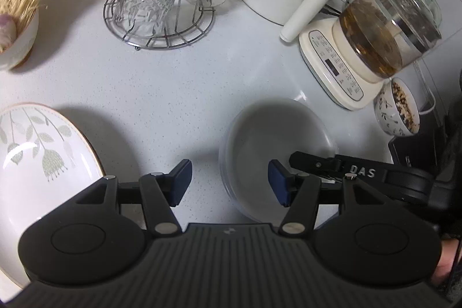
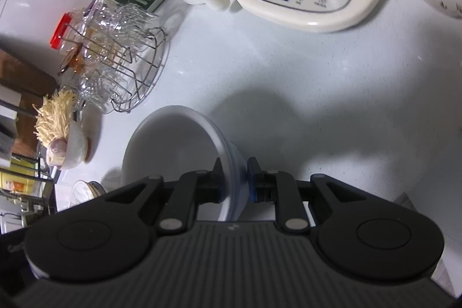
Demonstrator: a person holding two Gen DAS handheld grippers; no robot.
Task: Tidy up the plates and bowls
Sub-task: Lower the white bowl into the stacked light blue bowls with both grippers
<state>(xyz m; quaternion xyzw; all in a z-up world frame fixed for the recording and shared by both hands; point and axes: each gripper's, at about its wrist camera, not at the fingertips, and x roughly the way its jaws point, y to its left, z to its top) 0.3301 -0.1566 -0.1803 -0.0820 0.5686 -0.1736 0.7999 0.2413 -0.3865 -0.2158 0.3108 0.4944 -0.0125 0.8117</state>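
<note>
White speckled countertop (image 2: 288, 71), kitchen clutter along the back edge. Right gripper (image 2: 234, 178) pinches the rim of a pale bowl (image 2: 173, 146), pads either side of the wall, bowl tilted & prob lifted off the counter. Looks glazed ceramic: stiff, slick, chippable, some weight, so rim grip is the way but may swing. Left gripper (image 1: 229, 181) spread, empty, nr front edge btwn bowl & leaf-print plate (image 1: 34, 152). Beyond: glass rack (image 1: 158, 10), kettle base (image 1: 332, 68), patterned bowl (image 1: 398, 108)
</note>
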